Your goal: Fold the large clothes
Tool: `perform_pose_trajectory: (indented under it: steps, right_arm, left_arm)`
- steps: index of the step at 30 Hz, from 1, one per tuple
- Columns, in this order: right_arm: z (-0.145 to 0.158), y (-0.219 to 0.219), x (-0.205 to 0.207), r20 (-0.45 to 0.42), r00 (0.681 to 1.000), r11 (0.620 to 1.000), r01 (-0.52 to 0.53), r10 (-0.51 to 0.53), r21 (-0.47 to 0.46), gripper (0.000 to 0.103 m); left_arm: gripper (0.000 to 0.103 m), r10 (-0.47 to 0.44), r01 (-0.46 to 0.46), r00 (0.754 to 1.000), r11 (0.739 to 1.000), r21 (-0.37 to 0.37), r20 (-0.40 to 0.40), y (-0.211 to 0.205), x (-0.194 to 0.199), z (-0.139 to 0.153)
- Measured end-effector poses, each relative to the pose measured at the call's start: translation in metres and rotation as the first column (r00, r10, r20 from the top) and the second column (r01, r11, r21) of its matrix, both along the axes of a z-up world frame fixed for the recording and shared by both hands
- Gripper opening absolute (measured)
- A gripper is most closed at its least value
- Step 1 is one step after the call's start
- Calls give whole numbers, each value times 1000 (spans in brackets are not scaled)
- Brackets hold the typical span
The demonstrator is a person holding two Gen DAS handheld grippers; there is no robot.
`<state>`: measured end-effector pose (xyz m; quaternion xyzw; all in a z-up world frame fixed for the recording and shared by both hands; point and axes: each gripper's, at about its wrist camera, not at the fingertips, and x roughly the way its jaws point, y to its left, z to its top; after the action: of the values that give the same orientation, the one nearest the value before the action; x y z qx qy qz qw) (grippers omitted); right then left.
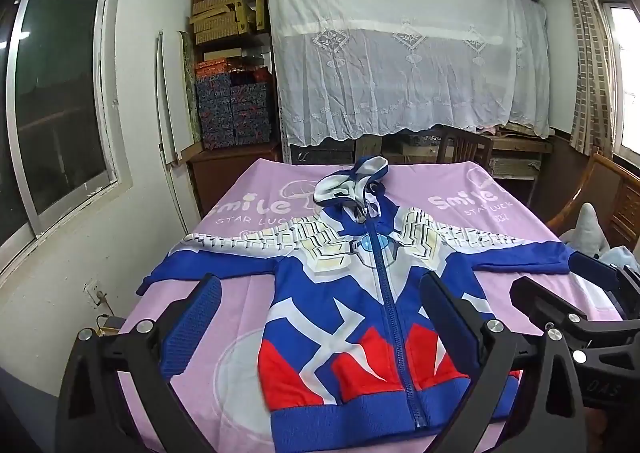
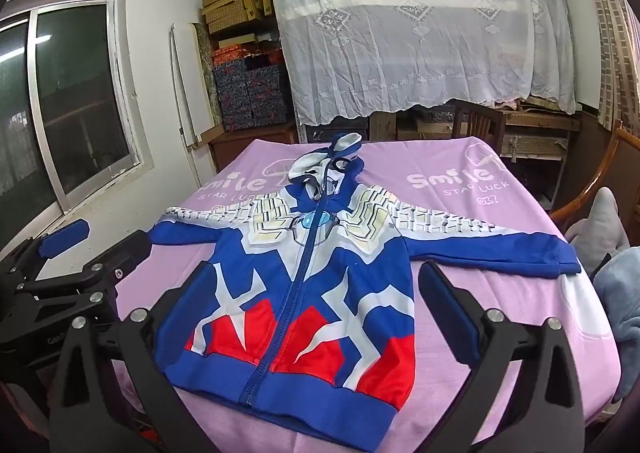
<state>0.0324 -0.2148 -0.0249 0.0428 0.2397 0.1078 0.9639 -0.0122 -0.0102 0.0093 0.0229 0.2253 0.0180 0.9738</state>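
A blue, white and red zip-up hoodie (image 1: pixel 360 301) lies flat, front up, on the pink cloth-covered table (image 1: pixel 240 293), sleeves spread to both sides and the hood (image 1: pixel 352 181) bunched at the far end. It also shows in the right wrist view (image 2: pixel 304 293). My left gripper (image 1: pixel 320 317) is open and empty, above the hoodie's near hem. My right gripper (image 2: pixel 300 317) is open and empty, above the same hem. Each gripper also shows in the other's view: the right one (image 1: pixel 576 293) at the right edge, the left one (image 2: pixel 92 241) at the left edge.
A white wall with a window (image 1: pixel 60 101) is on the left. Shelves of boxes (image 1: pixel 232 85) and a white lace cloth (image 1: pixel 400 53) over furniture stand behind the table. Wooden chairs (image 1: pixel 464 145) are at the far and right sides. A grey plush toy (image 2: pixel 604 229) lies at right.
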Motion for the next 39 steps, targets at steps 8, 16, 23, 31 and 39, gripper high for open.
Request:
perform_pose_trajectory:
  steps: [8, 16, 23, 31, 39]
  right_arm:
    - [0, 1, -6, 6, 1000, 1000, 4, -4, 4, 98]
    - [-1, -1, -8, 8, 1000, 1000, 1, -1, 11, 98]
    - [0, -1, -9, 9, 1000, 1000, 0, 0, 12, 98]
    - [-1, -2, -9, 10, 1000, 1000, 0, 0, 14, 98]
    - [-2, -2, -8, 8, 1000, 1000, -1, 1, 15, 98]
  left_arm:
    - [100, 1, -1, 1000, 1000, 2, -1, 0, 1, 0]
    - [100, 2, -2, 1000, 1000, 4, -1, 1, 1, 1]
    - [100, 1, -1, 1000, 1000, 6, 0, 0, 1, -1]
    - [100, 2, -2, 1000, 1000, 8, -1, -1, 2, -1]
    - [100, 0, 0, 1000, 1000, 8, -9, 1, 2, -6]
